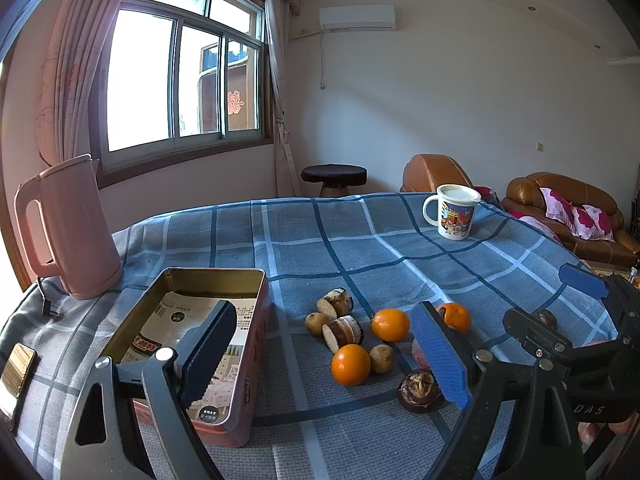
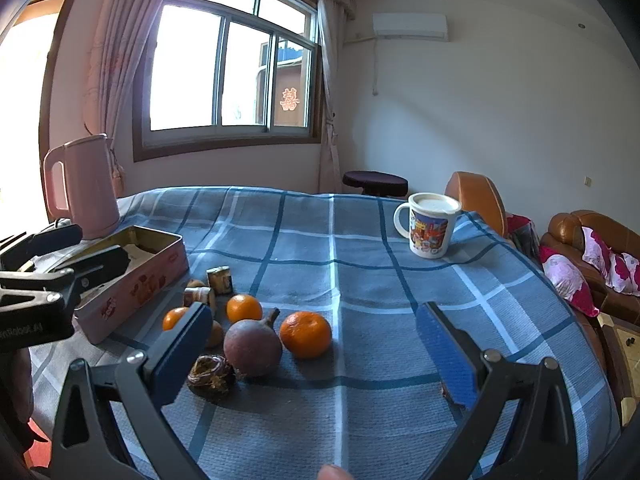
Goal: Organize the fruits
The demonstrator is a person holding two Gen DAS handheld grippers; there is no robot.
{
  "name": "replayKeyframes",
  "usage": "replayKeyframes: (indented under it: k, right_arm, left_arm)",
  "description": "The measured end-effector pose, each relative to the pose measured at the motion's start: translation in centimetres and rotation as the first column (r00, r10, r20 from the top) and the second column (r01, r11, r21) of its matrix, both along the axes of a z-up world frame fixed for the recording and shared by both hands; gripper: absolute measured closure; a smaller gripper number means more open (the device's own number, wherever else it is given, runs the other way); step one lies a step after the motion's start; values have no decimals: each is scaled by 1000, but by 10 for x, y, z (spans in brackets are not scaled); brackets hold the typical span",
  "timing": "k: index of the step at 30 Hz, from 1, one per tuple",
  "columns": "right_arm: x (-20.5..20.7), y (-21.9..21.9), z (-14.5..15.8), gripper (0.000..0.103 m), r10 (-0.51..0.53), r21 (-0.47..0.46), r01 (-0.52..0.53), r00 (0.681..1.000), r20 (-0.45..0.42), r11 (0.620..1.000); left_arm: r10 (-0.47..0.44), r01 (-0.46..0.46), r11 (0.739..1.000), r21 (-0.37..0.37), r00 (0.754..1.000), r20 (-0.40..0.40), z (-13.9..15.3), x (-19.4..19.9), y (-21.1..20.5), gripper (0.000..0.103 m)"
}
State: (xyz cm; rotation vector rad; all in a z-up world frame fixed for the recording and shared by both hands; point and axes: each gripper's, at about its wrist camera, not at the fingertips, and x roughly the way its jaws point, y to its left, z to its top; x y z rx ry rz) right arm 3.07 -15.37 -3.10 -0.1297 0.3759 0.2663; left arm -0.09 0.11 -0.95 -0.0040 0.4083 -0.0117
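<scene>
Covering the whole table is a blue checked cloth, and everything sits on it. At the far left stands a pink kettle, upright, with its handle turned left. Just in front of it lies an open pink tin box, long and shallow, with only printed paper lining its floor; no fruit is in it. At the far right stands a white mug with a cartoon picture and a lid on top, well apart from the rest. The fruit lies loose on the cloth just right of the box: three oranges, a dark purple round fruit with a stem, a broken dark fruit shell, two short cut pieces of brown-striped cane and a few small tan fruits. A phone lies flat at the left edge of the table. The left gripper hovers with its jaws wide apart and empty, one blue pad over the box and the other beside the broken shell. The right gripper is also spread wide and empty, hovering low above the cloth, with the purple fruit and one orange lying between its pads
</scene>
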Motion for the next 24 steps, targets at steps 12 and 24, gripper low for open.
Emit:
replayKeyframes:
  k: [12,24]
  right_arm:
    - [-2,3,-3,0,1,0,-1,1000,-5,1000]
    - [4,-28,-11,0,-44,39,45,999,-33,998]
  left_arm:
    - [3,-3,1000,0,1000,-2,-1,0,1,13]
    - [-26,26,1000,4,998,-66,-23,12,-10,13]
